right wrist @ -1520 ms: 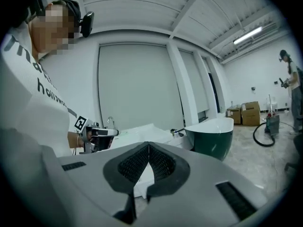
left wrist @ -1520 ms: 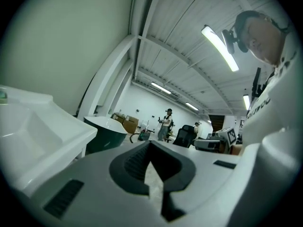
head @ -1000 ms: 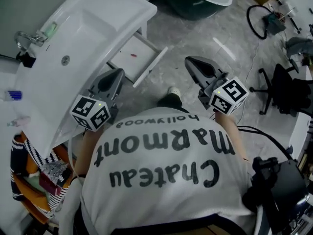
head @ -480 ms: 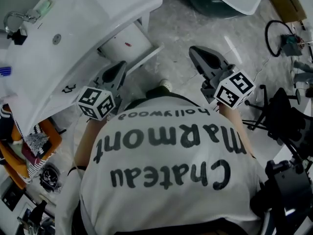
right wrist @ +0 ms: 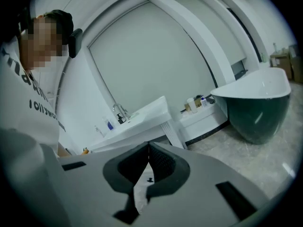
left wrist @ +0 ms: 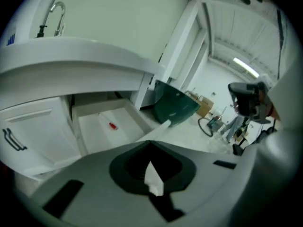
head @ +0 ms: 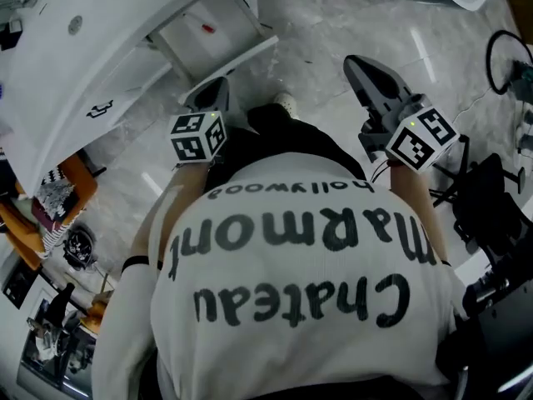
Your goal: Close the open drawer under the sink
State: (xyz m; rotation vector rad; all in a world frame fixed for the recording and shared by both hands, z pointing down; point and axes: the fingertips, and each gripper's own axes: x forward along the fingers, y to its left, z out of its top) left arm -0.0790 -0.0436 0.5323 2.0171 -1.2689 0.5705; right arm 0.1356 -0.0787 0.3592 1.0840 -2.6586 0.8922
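The left gripper [head: 215, 90] is pointing forward and down with its jaws pressed together and nothing between them; the left gripper view [left wrist: 150, 143] is showing the same meeting tips. Just ahead of those tips, the open drawer [head: 187, 36] is standing pulled out from under the white sink [head: 100, 23], its front panel nearest the gripper; whether they are touching cannot be told. In the left gripper view the drawer [left wrist: 102, 131] is lying ahead and slightly left, with a small red item [left wrist: 112, 126] on its floor, and a chrome tap [left wrist: 57, 13] is rising above the sink. To the other side, well apart, the right gripper [head: 358, 63] is hanging over the bare marble floor, jaws also together and holding nothing [right wrist: 148, 144]. A dark green bathtub [right wrist: 255, 108] is sitting far ahead to its right. Behind both grippers, the person's white shirt [head: 300, 282] is reading "Chateau Marmont hollywood", upside down in the head view.
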